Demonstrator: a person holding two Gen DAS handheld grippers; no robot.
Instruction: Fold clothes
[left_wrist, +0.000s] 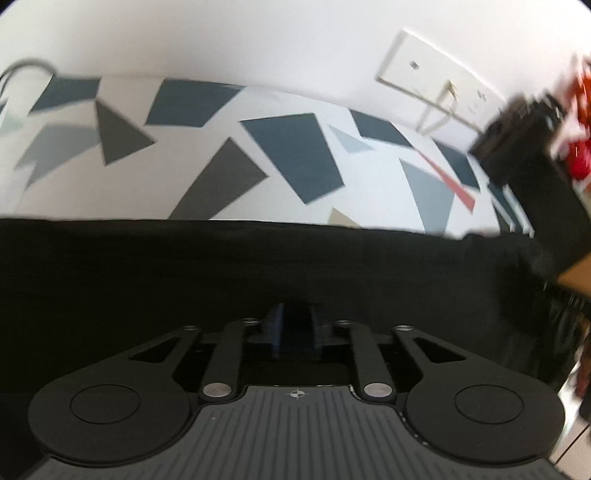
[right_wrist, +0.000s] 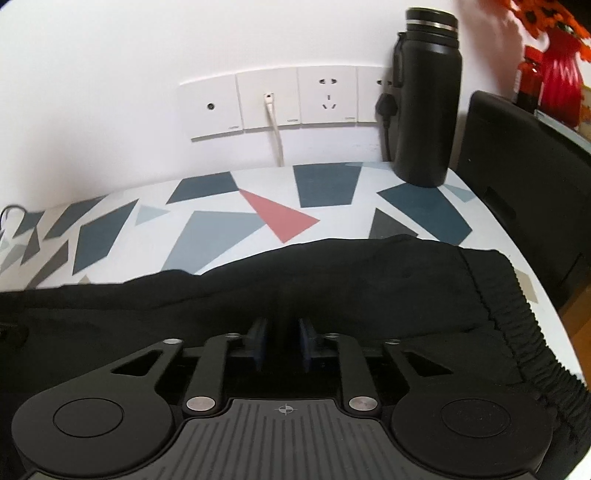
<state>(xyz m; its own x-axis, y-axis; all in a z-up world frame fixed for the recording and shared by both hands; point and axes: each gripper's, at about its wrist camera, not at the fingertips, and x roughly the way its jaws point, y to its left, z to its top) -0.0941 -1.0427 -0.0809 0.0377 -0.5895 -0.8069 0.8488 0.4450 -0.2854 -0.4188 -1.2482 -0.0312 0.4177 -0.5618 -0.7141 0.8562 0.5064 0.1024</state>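
A black garment (right_wrist: 369, 280) lies spread on a table covered in a white cloth with grey, blue and red shapes (right_wrist: 221, 229). Its ribbed elastic waistband (right_wrist: 517, 314) runs down the right side. My right gripper (right_wrist: 282, 343) sits at the garment's near edge, its blue pads close together with black fabric between them. In the left wrist view the same black garment (left_wrist: 258, 266) fills the middle of the frame with a straight far edge. My left gripper (left_wrist: 297, 328) has its fingers drawn in on the dark fabric. That view is blurred.
A tall black bottle (right_wrist: 424, 103) stands at the back right of the table, against a wall with a row of sockets (right_wrist: 295, 99) and a white cable. A black chair back (right_wrist: 524, 177) and a red vase (right_wrist: 561, 85) are beyond the right edge.
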